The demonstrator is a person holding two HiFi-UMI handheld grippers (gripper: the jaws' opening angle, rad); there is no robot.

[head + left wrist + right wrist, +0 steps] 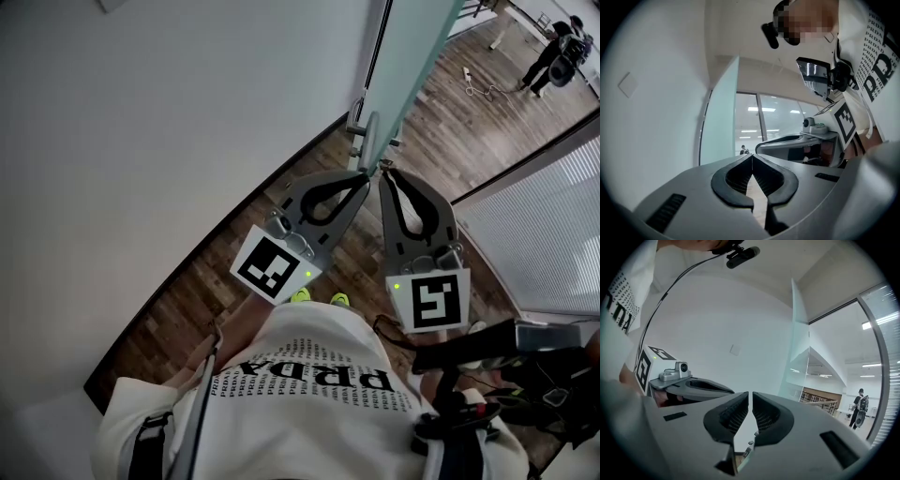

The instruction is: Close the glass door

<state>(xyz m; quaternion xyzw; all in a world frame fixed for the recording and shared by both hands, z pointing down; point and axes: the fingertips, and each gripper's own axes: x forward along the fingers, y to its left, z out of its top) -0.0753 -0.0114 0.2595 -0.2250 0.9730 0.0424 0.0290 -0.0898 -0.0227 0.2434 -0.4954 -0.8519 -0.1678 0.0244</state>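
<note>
White wall [141, 112] fills the left of the head view; dark wooden floor [281, 244] runs along its foot and on into the room beyond. Glass door [403, 66], a frosted pale-green panel, stands seen edge-on, rising from just ahead of the person toward the top of the view; the same panel appears ahead of the jaws in the left gripper view [719, 112] and the right gripper view [799, 343]. Slatted window blinds [553, 225] lie to the right. Person's white printed shirt [309, 375] is at bottom centre.

Left hand-held gripper [364, 173] [752, 155]: jaws pressed together at the tips, nothing between them, tip just beside the foot of the door's metal handle [363, 127]; contact cannot be told. Right hand-held gripper [382, 167] [750, 393]: jaws drawn together with only a thin slit, empty, tip close to the door's lower edge. Each carries a marker cube, left [272, 265] and right [429, 302], with a green light lit.

A distant person [555, 52] stands on the far floor, near a pale cable [480, 87]. Yellow-green shoes [300, 295] show below the grippers
</note>
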